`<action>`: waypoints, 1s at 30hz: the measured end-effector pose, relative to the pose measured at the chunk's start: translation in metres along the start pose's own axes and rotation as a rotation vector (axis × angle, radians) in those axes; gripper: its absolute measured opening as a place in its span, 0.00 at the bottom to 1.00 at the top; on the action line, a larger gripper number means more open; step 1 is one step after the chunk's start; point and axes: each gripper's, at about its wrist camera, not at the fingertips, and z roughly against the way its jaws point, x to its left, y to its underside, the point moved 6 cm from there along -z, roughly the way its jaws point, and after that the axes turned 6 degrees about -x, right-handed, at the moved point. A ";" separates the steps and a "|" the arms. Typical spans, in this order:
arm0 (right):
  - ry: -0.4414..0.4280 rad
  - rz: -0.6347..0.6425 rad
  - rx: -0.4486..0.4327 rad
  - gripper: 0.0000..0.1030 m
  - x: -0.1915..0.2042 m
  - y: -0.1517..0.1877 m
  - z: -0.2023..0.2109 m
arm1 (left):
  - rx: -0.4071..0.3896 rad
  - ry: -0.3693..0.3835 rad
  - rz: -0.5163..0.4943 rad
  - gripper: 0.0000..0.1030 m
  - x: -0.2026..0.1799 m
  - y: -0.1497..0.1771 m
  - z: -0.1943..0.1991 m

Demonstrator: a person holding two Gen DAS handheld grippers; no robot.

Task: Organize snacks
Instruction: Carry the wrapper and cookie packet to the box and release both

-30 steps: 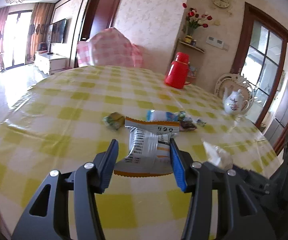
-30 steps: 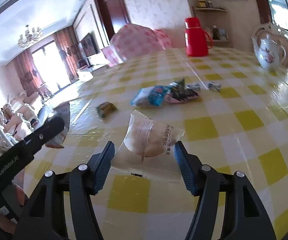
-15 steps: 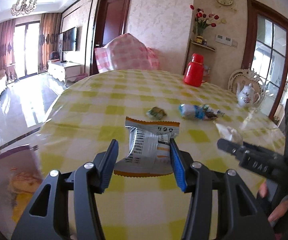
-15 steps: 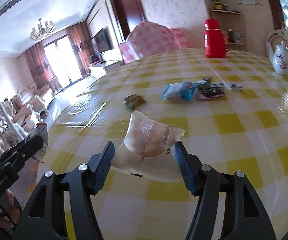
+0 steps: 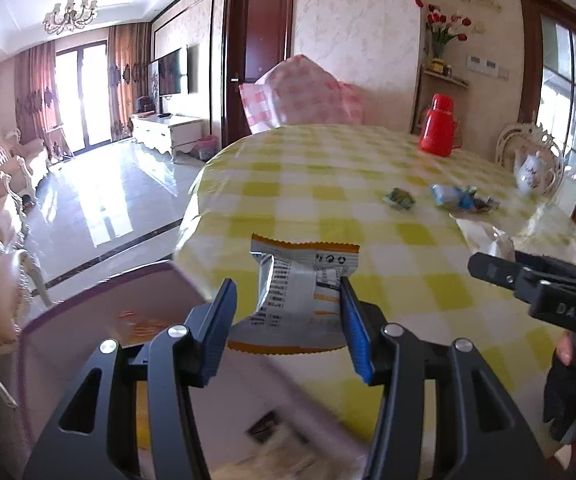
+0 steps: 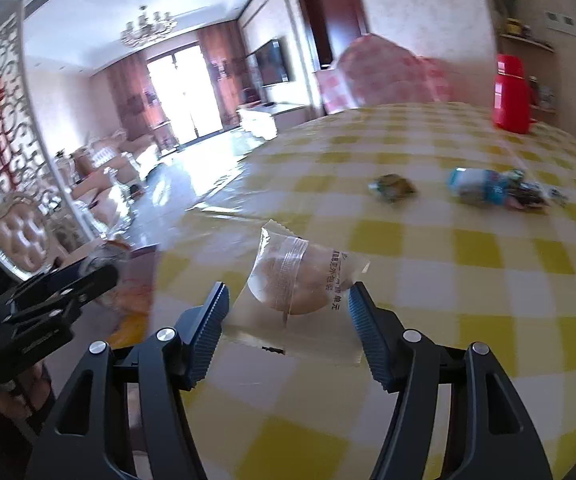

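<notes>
Left fingers (image 5: 284,312) still clamp white-orange packet (image 5: 301,296) | right (image 6: 288,316) still clamp pastry (image 6: 301,280) | both swung past table edge (image 5: 192,216)

My left wrist camera sits just behind its gripper's fingers, angled down and very close over the near edge of the round table (image 5: 327,184), facing across it toward the red flask (image 5: 436,131) and the far living room. My right wrist camera looks the same way from just beside it, equally near. Both views share the table, flask, green packet (image 6: 392,188) and, I think, the blurred box at lower left (image 5: 88,320).
</notes>
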 end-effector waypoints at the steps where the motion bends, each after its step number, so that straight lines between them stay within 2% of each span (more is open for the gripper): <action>1: -0.019 0.014 0.009 0.59 0.011 0.001 -0.001 | 0.005 0.004 -0.003 0.50 0.005 0.000 0.002; 3: -0.060 0.043 0.028 0.59 0.033 0.005 -0.002 | 0.031 0.010 -0.031 0.50 0.013 0.000 0.002; 6: -0.132 0.112 0.048 0.59 0.073 0.012 -0.002 | 0.053 -0.029 -0.059 0.50 0.034 0.001 0.004; 10: -0.228 0.216 0.103 0.59 0.133 0.032 -0.005 | 0.140 -0.047 -0.142 0.50 0.064 0.009 0.009; 15: -0.363 0.299 0.193 0.61 0.189 0.064 -0.009 | 0.261 -0.048 -0.276 0.51 0.093 0.032 0.025; 17: -0.376 0.333 0.178 0.72 0.200 0.070 -0.006 | 0.268 -0.097 -0.275 0.70 0.108 0.034 0.031; 18: -0.370 0.336 0.164 0.78 0.199 0.069 -0.005 | 0.256 -0.127 -0.255 0.86 0.116 0.032 0.033; 19: -0.365 0.327 0.148 0.78 0.197 0.066 -0.002 | 0.230 -0.185 -0.210 0.90 0.128 0.026 0.036; 21: -0.348 0.289 0.136 0.78 0.183 0.057 0.000 | 0.215 -0.221 -0.137 0.92 0.137 0.018 0.038; 25: -0.229 0.195 0.085 0.79 0.118 0.027 0.004 | 0.130 -0.208 -0.003 0.96 0.129 0.003 0.034; 26: -0.193 0.167 0.073 0.79 0.098 0.021 0.006 | 0.109 -0.193 0.025 0.97 0.120 0.000 0.032; 28: -0.107 0.118 0.055 0.81 0.050 0.010 0.011 | 0.088 -0.117 0.100 0.98 0.096 -0.004 0.023; 30: -0.031 0.085 0.049 0.84 0.009 0.003 0.011 | 0.093 -0.013 0.156 0.98 0.065 -0.009 0.010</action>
